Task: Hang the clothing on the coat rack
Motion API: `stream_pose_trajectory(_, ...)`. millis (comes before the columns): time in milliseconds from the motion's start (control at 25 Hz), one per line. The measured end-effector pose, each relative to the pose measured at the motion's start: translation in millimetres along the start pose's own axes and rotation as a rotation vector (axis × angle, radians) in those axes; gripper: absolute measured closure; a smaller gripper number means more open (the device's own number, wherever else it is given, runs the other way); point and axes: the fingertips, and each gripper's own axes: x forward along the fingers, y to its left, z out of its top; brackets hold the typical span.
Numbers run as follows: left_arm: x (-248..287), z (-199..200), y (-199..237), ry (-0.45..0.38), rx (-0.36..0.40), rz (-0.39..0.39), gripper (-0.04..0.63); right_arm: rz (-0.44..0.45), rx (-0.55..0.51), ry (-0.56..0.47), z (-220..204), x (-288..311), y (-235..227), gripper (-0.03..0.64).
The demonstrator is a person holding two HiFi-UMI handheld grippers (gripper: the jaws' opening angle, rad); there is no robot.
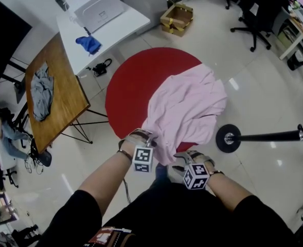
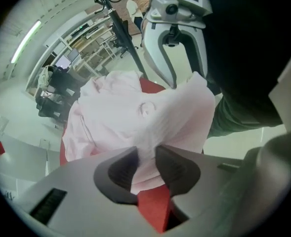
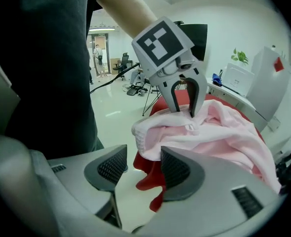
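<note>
1. My left gripper point(image 2: 146, 154) pinched a fold of the pink garment point(image 1: 187, 109) between its 2 dark pads, and the cloth bunched up in the narrow gap.
2. My right gripper point(image 3: 141, 158) had its 2 jaws spread. Only pale floor and a patch of red showed in the gap, and the garment's ribbed edge lay just past the tip of the right-hand jaw.
3. The garment hung from my left gripper in front of me. The rest of it spread out above the red circle point(image 1: 130, 86) on the floor.
4. The coat rack point(image 1: 228, 138) stood to my right, its round black base on the pale floor and its dark pole running toward the right edge of the head view. The garment was near the base, not on the rack.
5. I held the 2 grippers close together, just in front of my body, with the left one a little further forward.
6. Off to my left stood a wooden table point(image 1: 69, 94) with a grey cloth point(image 1: 40, 91) crumpled on it.
7. Beyond it was a white table point(image 1: 118, 27) with a blue cloth point(image 1: 89, 44), and a cardboard box point(image 1: 177, 18) sat on the floor further back.
</note>
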Motion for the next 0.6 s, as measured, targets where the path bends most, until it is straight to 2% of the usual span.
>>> stream_pose_trajectory(40,-3,2,1,-0.014,0.0,0.011,0.552,-0.019,0.001,-0.003,2,-2,-5,0.439)
stream_pose_trajectory(80,-8,5,2,-0.031,-0.006,0.016,0.585,-0.035,0.002,-0.016,7,-6,-9,0.48)
stream_pose_trajectory(120,-14,9,3,-0.053,-0.019,0.017,0.589,-0.047,0.003,-0.035,12,-10,-12,0.508)
stream_pose_trajectory(200,-31,16,6,-0.101,-0.065,0.024,0.591,-0.063,0.019,-0.069,16,-19,-16,0.602)
stream_pose_trajectory(320,-69,25,17,-0.176,-0.158,0.071,0.592,-0.084,0.092,-0.123,15,-39,-19,0.611)
stream_pose_trajectory(400,-99,36,27,-0.231,-0.227,0.109,0.592,-0.116,0.144,-0.2,26,-67,-29,0.611)
stream_pose_trajectory(520,-145,56,43,-0.321,-0.328,0.159,0.592,-0.203,0.21,-0.303,30,-118,-47,0.611)
stream_pose_trajectory(600,-174,74,54,-0.381,-0.355,0.195,0.592,-0.274,0.237,-0.367,32,-159,-58,0.611)
